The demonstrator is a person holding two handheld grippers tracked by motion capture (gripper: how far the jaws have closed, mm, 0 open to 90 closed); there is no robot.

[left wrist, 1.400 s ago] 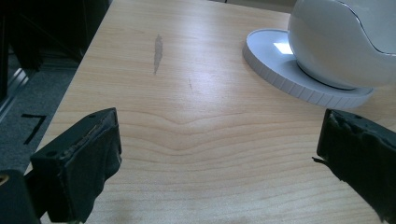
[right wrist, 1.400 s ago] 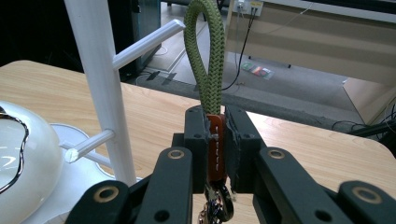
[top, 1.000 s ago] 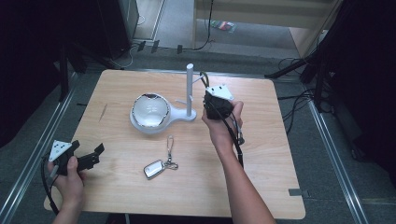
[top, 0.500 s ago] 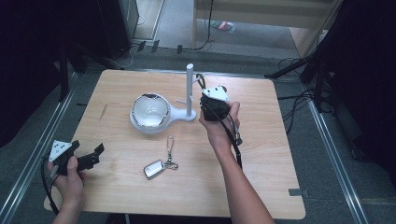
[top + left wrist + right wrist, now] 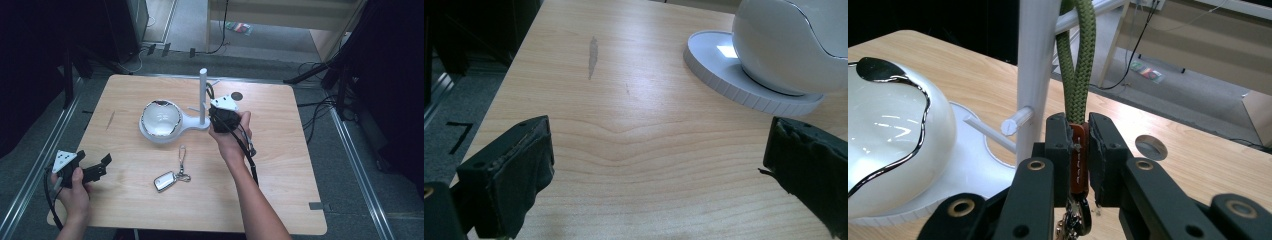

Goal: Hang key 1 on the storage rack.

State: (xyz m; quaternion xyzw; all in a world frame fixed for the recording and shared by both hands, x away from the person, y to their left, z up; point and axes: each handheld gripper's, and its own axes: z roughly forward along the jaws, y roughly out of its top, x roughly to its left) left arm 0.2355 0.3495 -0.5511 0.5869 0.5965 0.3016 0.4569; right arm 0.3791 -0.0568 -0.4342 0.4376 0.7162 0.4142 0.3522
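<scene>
- While your right gripper (image 5: 1079,155) stands beside the white post (image 5: 1034,75), its jaws are pinching the orange tag (image 5: 1077,160) of a green cord loop (image 5: 1075,60), one pad flat against each face of the tag
- Above your fingertips the green cord loop rises and hangs over a thin white peg (image 5: 1088,12) that juts from the post, so the loop sits just beside the post and straight over the pinch
- Below your pads a bunch of dark metal rings (image 5: 1075,220) dangles from the tag, though it is too shadowed to make out more
- To the left of your right fingers, past the post, sits the white bowl (image 5: 893,145) on the stand's round base (image 5: 973,170); a second short peg (image 5: 1015,122) points out from the post at about fingertip height
- From the high view, your right hand (image 5: 231,132) holds that gripper up against the post near the middle of the table (image 5: 280,190)
- Your left gripper (image 5: 659,165) has its jaws spread wide with nothing but bare wood between them; the bowl's base lies ahead of your right-hand pad there
- Between your two hands, nearer you than the bowl, a silver car key (image 5: 165,181) with its ring and strap lies flat on the table, well apart from both sets of fingers
</scene>
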